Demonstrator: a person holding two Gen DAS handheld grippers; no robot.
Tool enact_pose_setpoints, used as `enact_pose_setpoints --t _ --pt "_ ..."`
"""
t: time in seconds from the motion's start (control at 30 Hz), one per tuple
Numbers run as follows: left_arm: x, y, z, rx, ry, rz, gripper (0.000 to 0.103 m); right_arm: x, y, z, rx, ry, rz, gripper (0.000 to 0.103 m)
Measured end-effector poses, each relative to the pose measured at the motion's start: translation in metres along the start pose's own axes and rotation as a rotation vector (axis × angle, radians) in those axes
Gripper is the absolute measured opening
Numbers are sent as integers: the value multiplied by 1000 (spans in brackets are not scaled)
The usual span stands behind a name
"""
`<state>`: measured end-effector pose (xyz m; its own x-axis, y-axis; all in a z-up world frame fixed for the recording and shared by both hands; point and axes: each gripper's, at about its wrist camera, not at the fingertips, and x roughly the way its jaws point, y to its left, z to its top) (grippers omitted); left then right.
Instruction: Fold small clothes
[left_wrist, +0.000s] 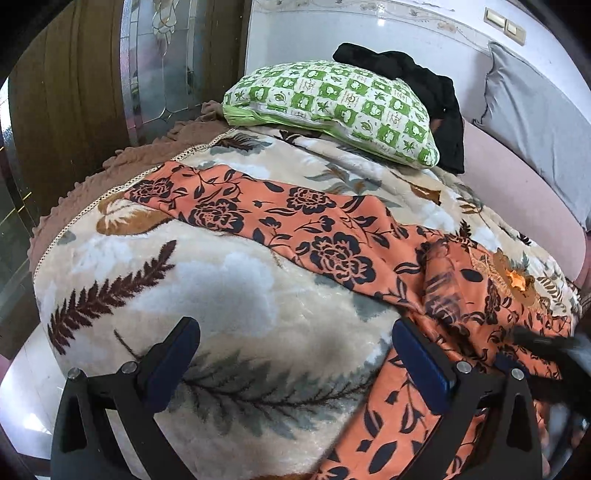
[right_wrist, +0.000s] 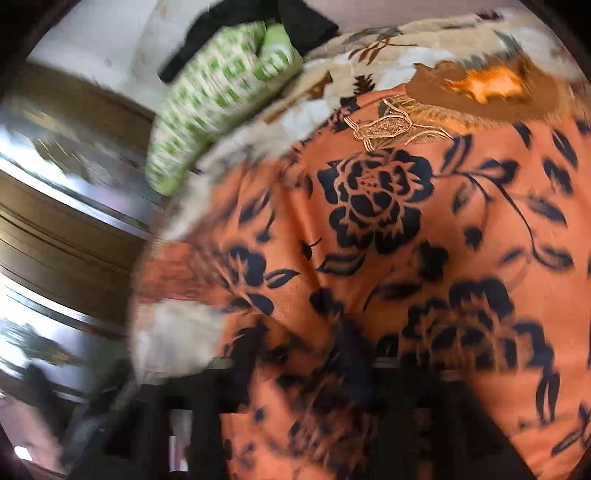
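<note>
On the floral blanket (left_wrist: 229, 280), the orange flowered garment (left_wrist: 332, 236) lies partly folded, more folds remaining. Left gripper (left_wrist: 295, 365) gapes empty; right gripper (right_wrist: 295, 398) is too blurred to judge.

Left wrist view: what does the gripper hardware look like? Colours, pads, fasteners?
The left gripper has two black, angular plastic fingers, each faced with a dark blue rectangular pad. Round silver bolt heads sit at the finger joints. No cables, markings or sleeves show.
</note>
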<state>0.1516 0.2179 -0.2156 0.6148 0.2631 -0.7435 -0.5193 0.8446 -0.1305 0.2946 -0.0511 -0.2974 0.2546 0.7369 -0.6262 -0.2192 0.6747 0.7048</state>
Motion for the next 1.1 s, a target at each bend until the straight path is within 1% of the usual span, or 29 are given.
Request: enact_pose_setpoints --t 0.03,0.07,0.1,0.13,0.2,0.23,0.3,0.33,0.37,0.4,0.43,0.47,0.5,0.53,0.57,0.6,0.67,0.7,0.73,0.77,0.83,0.87,0.9,0.93,0.97,1.0,1.03,1.07,1.1 --pt "0 -2 1 -2 -2 -1 103 -14 -4 -4 25 -21 77 88" --pt "0 -4 1 -5 -4 -4 103 -26 -3 -6 21 -45 97 88" --pt "0 -6 1 -5 -6 -7 103 -40 -3 -9 5 -75 89 88" --pt "0 -8 1 0 -9 -6 103 -59 -6 -9 -11 -128 52 88" --pt "2 -11 1 6 -5 8 103 -87 -13 -2 5 -216 -22 88" --pt "3 -10 1 0 0 14 103 -102 -27 4 47 -263 -113 87" --pt "7 -3 3 -28 16 26 103 -120 -55 11 133 -276 -210 87" --pt "9 2 4 -48 22 38 103 -121 -72 15 164 -269 -274 85" --pt "11 10 6 -77 27 59 103 -122 -87 18 199 -251 -350 75" --pt "12 19 7 -110 32 75 103 -116 -106 20 257 -204 -422 66" --pt "12 28 9 -141 35 82 103 -121 -120 18 297 -170 -440 57" --pt "12 39 11 -184 33 88 103 -123 -116 18 285 -193 -458 56" --pt "11 49 13 -218 29 98 103 -124 -105 20 247 -207 -464 55" --pt "10 62 15 -259 19 119 103 -119 -85 23 177 -216 -456 53" --pt "9 76 19 -304 11 142 103 -111 -62 25 101 -226 -438 53" --pt "10 87 22 -332 7 148 103 -99 -39 26 31 -232 -423 53" --pt "16 110 29 -385 20 161 103 -73 -2 31 -60 -220 -394 53" --pt "21 123 32 -413 41 178 103 -58 13 31 -89 -202 -371 53" --pt "28 138 36 -452 63 176 103 -37 26 33 -113 -170 -350 53" --pt "35 152 39 -492 77 156 103 -14 38 35 -139 -144 -351 53" --pt "44 172 48 -535 75 139 103 26 51 34 -178 -88 -373 53" --pt "50 182 55 -539 73 137 103 46 51 35 -171 -43 -385 55" --pt "56 192 62 -542 73 131 103 59 50 35 -167 -9 -419 56" --pt "60 200 68 -548 70 114 103 62 59 33 -206 -40 -456 55" --pt "64 206 74 -557 69 94 103 59 68 30 -239 -56 -456 55" --pt "72 216 82 -566 76 64 103 52 72 27 -254 -64 -413 55" --pt "82 223 90 -573 105 30 103 41 76 20 -266 -85 -339 56" --pt "92 233 99 -586 144 -4 103 30 78 13 -281 -101 -303 56" --pt "98 241 106 -602 160 -34 103 19 77 3 -301 -108 -291 56"
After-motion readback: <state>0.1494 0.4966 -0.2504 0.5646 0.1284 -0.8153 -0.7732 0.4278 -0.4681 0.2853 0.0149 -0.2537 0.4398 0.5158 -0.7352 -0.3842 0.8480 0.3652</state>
